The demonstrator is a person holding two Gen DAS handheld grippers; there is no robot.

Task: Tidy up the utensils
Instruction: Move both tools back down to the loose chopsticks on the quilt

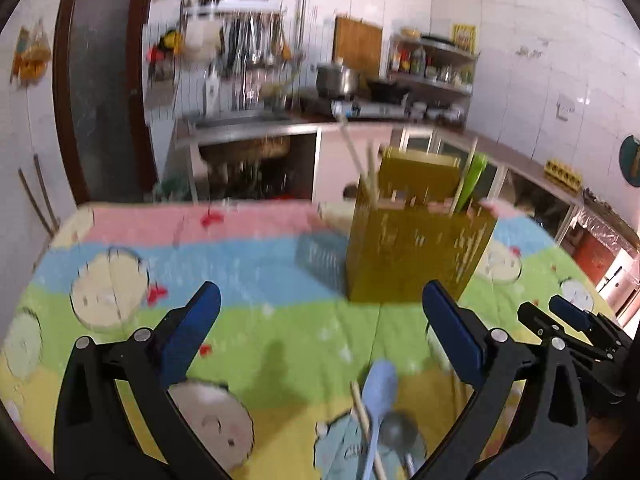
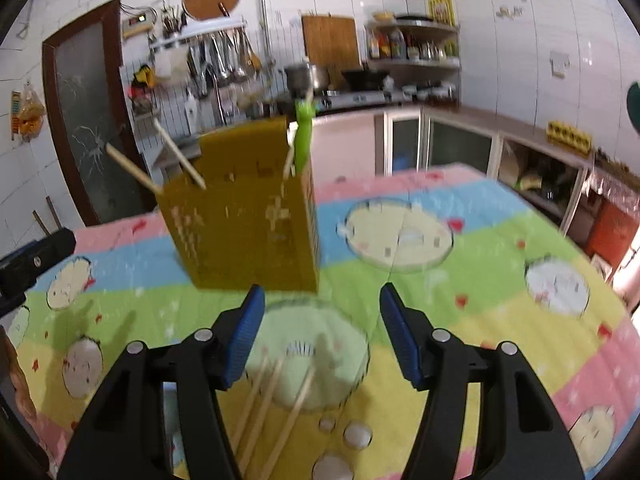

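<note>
Kitchen surface under cartoon cloth (image 1: 256, 320); olive utensil holder (image 1: 416, 252) upright mid-surface, partly filled. Left gripper (image 1: 320, 312) jaws wide and empty; blue spoon (image 1: 380, 396), ladle (image 1: 398, 428) below. Right gripper (image 2: 322, 316) jaws half-open, empty, over loose chopsticks (image 2: 276, 408). Suggest pinching one mid-shaft, squarely.
</note>
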